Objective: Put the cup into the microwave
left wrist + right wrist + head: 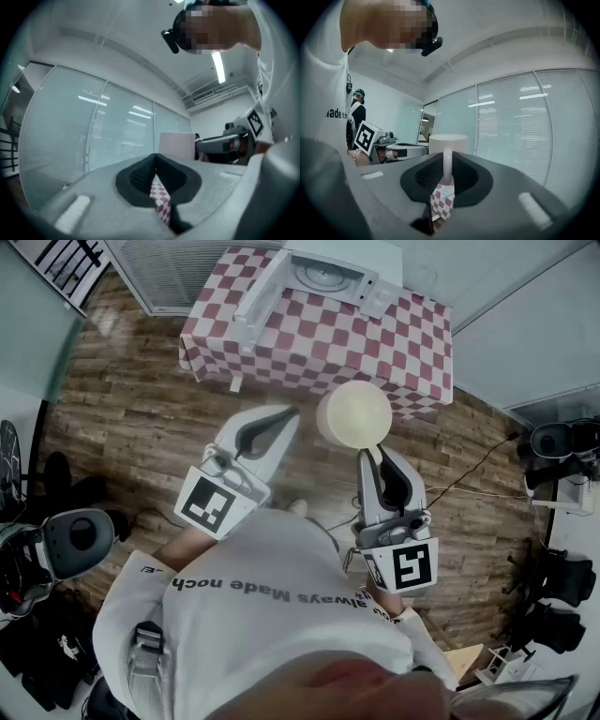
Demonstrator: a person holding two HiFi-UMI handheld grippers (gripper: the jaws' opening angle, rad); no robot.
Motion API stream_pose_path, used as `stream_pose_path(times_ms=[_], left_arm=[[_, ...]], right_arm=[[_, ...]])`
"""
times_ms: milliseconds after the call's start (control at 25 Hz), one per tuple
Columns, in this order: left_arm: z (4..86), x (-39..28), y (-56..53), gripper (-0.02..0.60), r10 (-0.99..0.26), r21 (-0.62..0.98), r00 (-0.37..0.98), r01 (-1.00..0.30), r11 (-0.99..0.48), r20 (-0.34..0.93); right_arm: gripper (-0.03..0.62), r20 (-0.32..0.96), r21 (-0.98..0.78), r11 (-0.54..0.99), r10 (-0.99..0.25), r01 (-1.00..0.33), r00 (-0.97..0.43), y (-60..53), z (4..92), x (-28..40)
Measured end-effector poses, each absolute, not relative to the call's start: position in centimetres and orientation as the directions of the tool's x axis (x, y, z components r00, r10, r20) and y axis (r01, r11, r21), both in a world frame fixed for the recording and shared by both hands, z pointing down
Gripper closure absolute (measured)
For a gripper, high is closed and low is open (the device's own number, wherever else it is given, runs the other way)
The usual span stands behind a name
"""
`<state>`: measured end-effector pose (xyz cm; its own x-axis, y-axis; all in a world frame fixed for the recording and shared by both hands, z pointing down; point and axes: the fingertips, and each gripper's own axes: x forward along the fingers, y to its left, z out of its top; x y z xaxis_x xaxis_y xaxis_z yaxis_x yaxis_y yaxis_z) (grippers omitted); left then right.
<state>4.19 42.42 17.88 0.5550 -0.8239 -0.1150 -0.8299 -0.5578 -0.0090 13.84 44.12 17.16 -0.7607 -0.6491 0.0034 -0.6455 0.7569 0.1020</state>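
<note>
While the left gripper [287, 416] hangs over the wood floor [141, 409] with its jaws pressed together on nothing, it is free to mind the door. Ahead, on the checkered tablecloth [375, 348], the microwave [380, 292] stands with its door [261, 292] open to the left and its glass turntable [317, 273] showing. The cream cup [354, 413] is in the air short of the table, well apart from the microwave. The right gripper [373, 457] is clamped on its handle. Cup upright: long axis vertical, mouth up, handle pointing back toward the person. Judgement: carry it level, enter the cavity straight, keep clear of the door edge, seat the base on the turntable before letting go.
</note>
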Motion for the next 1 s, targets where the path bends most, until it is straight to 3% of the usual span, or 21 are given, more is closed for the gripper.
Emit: stream_pose_path(times_ms=[1000], left_arm=[[18.7, -0.4, 42.1, 0.577, -0.822, 0.001, 0.557, -0.828, -0.561, -0.117]], right_arm=[[0.554, -0.009, 0.111, 0.756, -0.648, -0.645, -0.762, 44.0, 17.1, 9.1]])
